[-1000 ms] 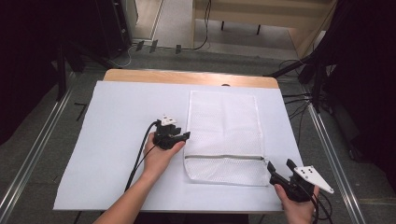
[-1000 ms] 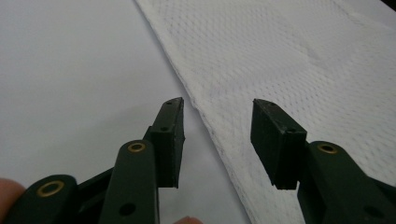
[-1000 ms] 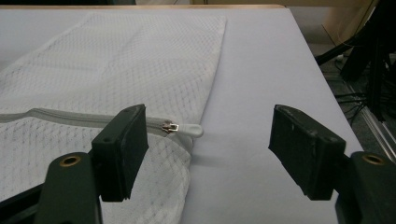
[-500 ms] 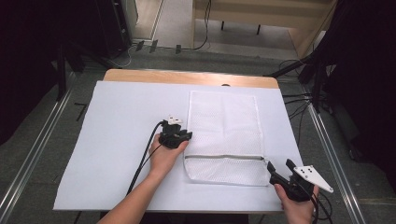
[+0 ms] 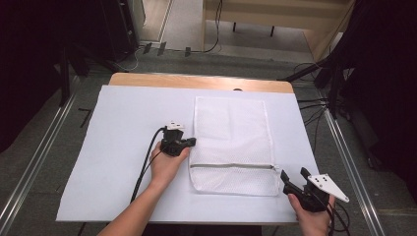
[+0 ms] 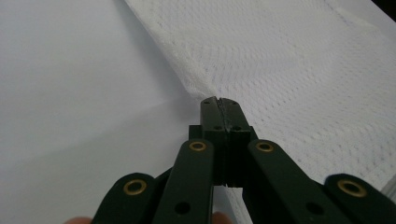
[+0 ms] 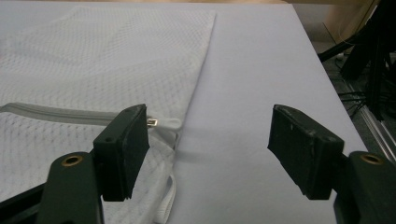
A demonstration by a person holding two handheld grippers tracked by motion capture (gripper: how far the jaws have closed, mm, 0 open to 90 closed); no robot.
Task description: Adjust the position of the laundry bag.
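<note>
A white mesh bag [image 5: 232,145] is seen lying flat on a white sheet [image 5: 118,147] that covers a wooden table [image 5: 196,81]; in the high view it lies right of centre, long side running from twelve to six o'clock, with a zipper [image 5: 231,166] crossing it near the six o'clock end.

In the high view the left gripper [image 5: 189,142] is held at the bag's nine o'clock edge, a black cable [image 5: 147,162] trailing back toward six o'clock. What that view leaves unclear is given by the left gripper view: the left gripper [image 6: 219,103] is clenched, its jaws having just been closing, and the tips meet right at the hem of the bag [image 6: 299,79], where the cloth is puckered against them. Whether cloth is actually pinched cannot be told for sure.

The right gripper [image 5: 294,178] is seen in the high view at the bag's five o'clock corner, a grey three-cornered plate [image 5: 328,186] on top. The right gripper view shows the right gripper [image 7: 208,140] released, jaws wide apart, with the metal zipper pull [image 7: 152,122] just beside one jaw and bare sheet between them.

The bag is woven in a fine honeycomb net with a bound seam; the zipper is shut, and nothing can be made out inside.
</note>
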